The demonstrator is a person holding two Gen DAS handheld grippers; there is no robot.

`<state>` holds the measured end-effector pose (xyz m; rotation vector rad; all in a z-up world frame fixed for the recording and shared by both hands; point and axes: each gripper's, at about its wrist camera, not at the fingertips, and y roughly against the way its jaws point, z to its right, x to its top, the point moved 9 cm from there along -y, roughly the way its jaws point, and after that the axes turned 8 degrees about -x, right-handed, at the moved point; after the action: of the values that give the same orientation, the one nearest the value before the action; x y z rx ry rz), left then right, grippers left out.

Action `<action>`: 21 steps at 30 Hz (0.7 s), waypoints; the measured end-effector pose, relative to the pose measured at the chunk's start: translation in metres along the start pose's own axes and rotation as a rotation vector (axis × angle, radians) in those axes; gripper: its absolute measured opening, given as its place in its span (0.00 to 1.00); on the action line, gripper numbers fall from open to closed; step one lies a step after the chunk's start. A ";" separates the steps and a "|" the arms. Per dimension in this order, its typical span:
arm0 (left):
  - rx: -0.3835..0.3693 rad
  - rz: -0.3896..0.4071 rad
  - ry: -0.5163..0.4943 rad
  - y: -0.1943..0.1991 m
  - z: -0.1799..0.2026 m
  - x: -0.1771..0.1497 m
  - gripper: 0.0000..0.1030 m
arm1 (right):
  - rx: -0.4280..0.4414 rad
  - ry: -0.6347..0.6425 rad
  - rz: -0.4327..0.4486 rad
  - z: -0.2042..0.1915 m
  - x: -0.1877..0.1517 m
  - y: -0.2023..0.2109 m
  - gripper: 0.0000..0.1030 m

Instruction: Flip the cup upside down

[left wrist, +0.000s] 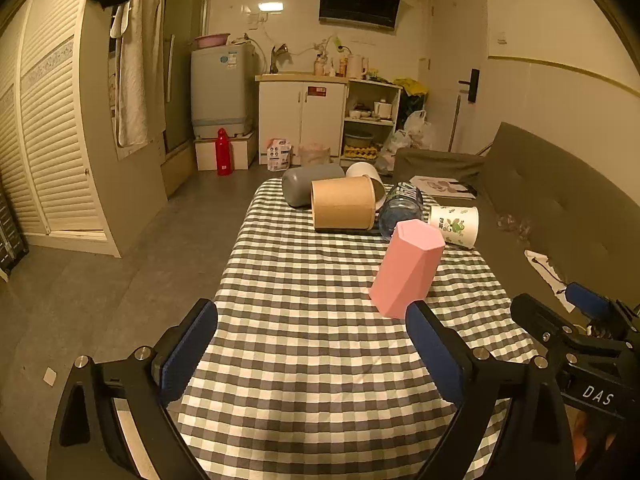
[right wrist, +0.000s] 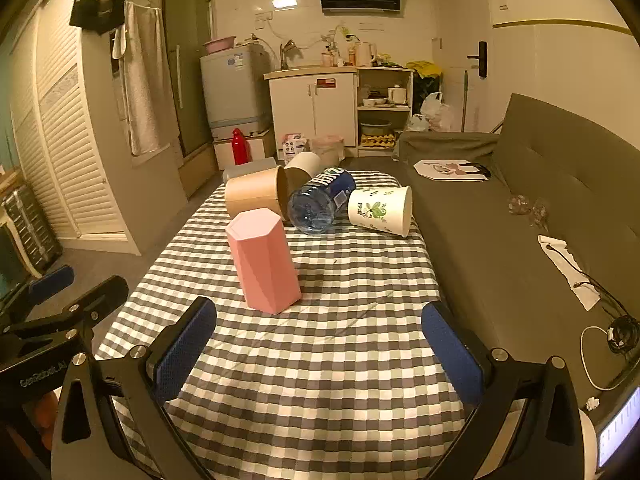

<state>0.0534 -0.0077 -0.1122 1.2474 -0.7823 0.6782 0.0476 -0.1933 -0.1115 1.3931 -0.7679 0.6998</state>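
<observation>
A pink hexagonal cup [left wrist: 406, 266] stands on the checked tablecloth [left wrist: 300, 280] with its closed end up, wide end down; it also shows in the right wrist view [right wrist: 264, 260]. My left gripper [left wrist: 312, 344] is open and empty, the cup just beyond its right finger. My right gripper [right wrist: 320, 344] is open and empty, the cup ahead of its left finger. Each gripper shows at the edge of the other's view: the right gripper [left wrist: 576, 320] and the left gripper [right wrist: 60, 300].
At the table's far end lie a brown paper tub [left wrist: 344, 204], a grey cup [left wrist: 308, 184], a white cup [left wrist: 364, 172], a water bottle [right wrist: 320, 200] and a printed paper cup [right wrist: 382, 210]. A grey sofa [right wrist: 520, 208] runs along the right. Kitchen cabinets stand behind.
</observation>
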 end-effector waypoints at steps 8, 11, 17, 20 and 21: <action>0.010 0.001 -0.007 0.000 0.000 0.001 0.96 | -0.009 -0.005 0.012 0.002 0.002 0.002 1.00; 0.013 0.004 -0.006 0.001 0.000 0.002 0.96 | -0.010 -0.003 0.011 0.002 0.002 0.002 1.00; 0.016 0.014 -0.007 0.003 0.002 0.005 0.96 | -0.011 -0.001 0.003 0.002 0.000 0.000 1.00; 0.018 0.019 -0.002 0.004 0.001 0.006 0.96 | -0.012 0.003 0.002 0.002 0.000 -0.001 1.00; 0.019 0.021 0.001 0.004 0.001 0.006 0.96 | -0.013 0.004 -0.001 0.001 -0.001 -0.002 1.00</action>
<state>0.0529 -0.0074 -0.1051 1.2571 -0.7908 0.7046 0.0486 -0.1948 -0.1131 1.3802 -0.7668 0.6958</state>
